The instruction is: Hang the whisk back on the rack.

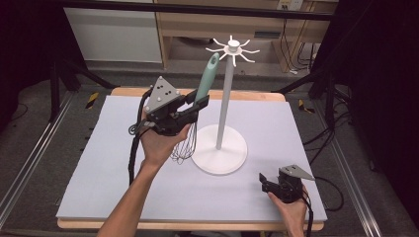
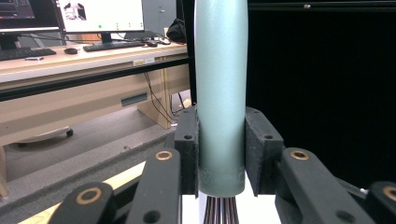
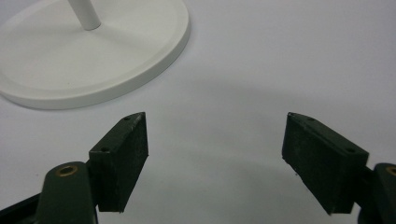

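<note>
A whisk with a teal handle [image 1: 207, 76] and dark wire loops [image 1: 185, 145] is held upright above the mat, handle up. My left gripper [image 1: 197, 104] is shut on the lower part of that handle [image 2: 220, 93], one pad on each side. Just right of it stands a white hanging stand [image 1: 225, 98] with a round base [image 3: 93, 51] and hooks at its top [image 1: 232, 49]. The handle's tip reaches almost to hook height, left of the hooks. My right gripper [image 1: 264, 181] rests low over the mat at the front right, jaws wide apart with nothing between them [image 3: 215, 158].
A pale lavender mat [image 1: 123, 187] covers the wooden table. Black cables [image 1: 132, 158] trail from both grippers. Metal rails [image 1: 29, 158] run along the floor on both sides. A desk with monitors [image 2: 93, 14] stands beyond the table.
</note>
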`<action>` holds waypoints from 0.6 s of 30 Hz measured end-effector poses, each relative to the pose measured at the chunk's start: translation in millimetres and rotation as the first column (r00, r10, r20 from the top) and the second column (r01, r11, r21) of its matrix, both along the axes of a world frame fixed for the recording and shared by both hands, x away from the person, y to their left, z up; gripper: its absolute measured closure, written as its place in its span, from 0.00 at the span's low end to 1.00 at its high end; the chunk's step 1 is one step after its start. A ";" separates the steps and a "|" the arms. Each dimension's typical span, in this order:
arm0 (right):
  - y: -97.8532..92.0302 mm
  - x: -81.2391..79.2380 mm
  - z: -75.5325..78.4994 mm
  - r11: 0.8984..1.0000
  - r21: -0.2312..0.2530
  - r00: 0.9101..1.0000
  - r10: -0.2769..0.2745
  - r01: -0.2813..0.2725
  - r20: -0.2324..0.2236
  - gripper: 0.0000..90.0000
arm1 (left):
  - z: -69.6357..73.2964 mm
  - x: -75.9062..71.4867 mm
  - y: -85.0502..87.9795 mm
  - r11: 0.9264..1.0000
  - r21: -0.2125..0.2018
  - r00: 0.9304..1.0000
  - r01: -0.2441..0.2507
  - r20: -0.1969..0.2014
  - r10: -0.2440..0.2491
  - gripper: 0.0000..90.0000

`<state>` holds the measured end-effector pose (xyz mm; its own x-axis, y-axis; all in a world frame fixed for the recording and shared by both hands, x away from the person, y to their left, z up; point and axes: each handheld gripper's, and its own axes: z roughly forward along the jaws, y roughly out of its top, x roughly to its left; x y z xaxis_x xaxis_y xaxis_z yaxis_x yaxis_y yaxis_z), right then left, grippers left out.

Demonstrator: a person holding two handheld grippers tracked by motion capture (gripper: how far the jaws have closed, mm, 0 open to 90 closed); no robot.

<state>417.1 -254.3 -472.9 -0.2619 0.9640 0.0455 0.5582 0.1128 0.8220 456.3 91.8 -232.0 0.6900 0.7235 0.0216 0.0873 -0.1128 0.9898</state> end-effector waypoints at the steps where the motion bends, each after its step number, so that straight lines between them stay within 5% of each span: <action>1: -0.1 0.0 0.0 1.000 0.000 1.000 0.000 0.000 0.000 0.26 | -0.4 0.7 -0.1 1.000 0.001 1.000 -0.002 0.000 0.002 0.76; 18: -0.3 0.1 -0.1 1.000 0.001 1.000 -0.001 0.001 -0.002 0.26 | -6.2 9.8 -8.0 1.000 0.007 1.000 -0.012 -0.004 0.012 0.76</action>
<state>417.2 -254.6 -473.0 -0.2606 0.9643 0.0473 0.5596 0.1110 0.8213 466.1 83.8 -238.2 0.6813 0.7316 0.0241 0.0929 -0.1190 0.9885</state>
